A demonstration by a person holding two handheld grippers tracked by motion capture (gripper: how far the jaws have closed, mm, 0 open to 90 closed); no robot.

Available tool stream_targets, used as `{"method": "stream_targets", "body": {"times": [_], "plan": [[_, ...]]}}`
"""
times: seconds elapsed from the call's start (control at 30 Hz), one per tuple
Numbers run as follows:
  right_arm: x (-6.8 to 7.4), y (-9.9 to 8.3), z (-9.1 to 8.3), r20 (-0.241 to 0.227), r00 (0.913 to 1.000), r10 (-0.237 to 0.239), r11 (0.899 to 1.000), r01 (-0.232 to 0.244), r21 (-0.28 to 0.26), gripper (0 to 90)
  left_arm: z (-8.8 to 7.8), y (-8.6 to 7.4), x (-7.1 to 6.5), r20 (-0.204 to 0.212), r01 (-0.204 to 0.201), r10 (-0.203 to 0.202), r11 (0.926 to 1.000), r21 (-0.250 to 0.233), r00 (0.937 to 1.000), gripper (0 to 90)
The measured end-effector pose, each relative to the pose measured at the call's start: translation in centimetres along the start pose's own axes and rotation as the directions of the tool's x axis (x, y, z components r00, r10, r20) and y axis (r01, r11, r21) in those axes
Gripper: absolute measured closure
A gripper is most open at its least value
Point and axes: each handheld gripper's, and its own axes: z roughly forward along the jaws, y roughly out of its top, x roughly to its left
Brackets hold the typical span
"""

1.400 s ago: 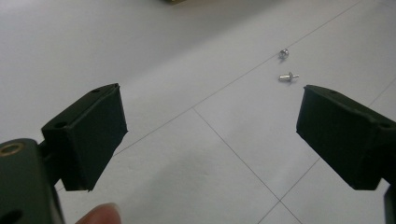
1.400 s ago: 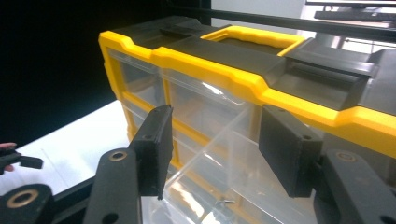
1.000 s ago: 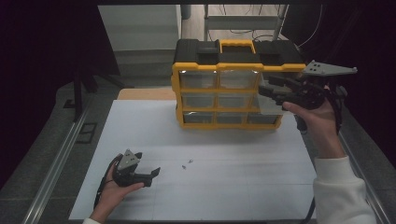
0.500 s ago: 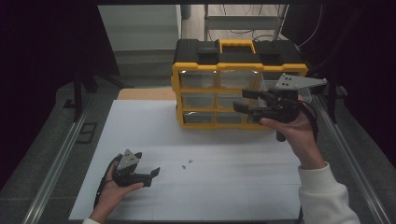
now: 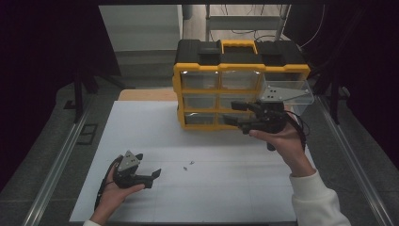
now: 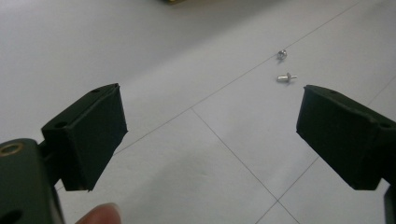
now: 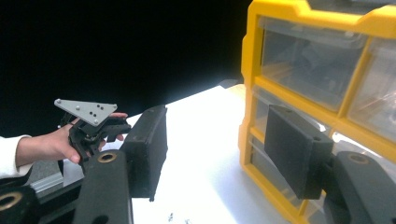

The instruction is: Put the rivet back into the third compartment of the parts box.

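Right gripper [image 5: 235, 114] approaching yellow drawer organizer [image 5: 221, 84] at frame centre, jaws apart, empty. Left gripper [image 5: 148, 176] resting lower left, jaws apart, near loose screws [image 5: 188, 165]. Next: aligning jaws on lower drawer [image 5: 202, 118] front.

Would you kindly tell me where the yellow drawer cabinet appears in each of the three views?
High view: the cabinet stands top centre, at the mat's far edge, beside the right gripper.
Left gripper view: a yellow sliver at the top edge is probably it.
Right gripper view: the cabinet fills the right side, behind the right jaw.
Shared landmark: two small screws on the mat, upper right, bottom edge.
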Motion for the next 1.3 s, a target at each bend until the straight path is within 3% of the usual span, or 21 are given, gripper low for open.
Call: {"method": "stream_targets", "body": {"times": [0.83, 1.3], "plan": [[0.7, -3.4, 4.0, -0.043, 0.9989, 0.018, 0.996, -0.014, 0.085, 39.6, -0.1, 0.0, 0.0, -0.001, -0.002, 0.002, 1.0, -0.003, 1.0, 9.0], [1.0, -5.4, 7.0, -0.067, 0.9973, 0.03, 0.986, -0.019, 0.164, 39.3, -0.2, 0.0, 0.0, 0.0, -0.004, 0.004, 1.0, -0.008, 1.0, 9.0]]}}
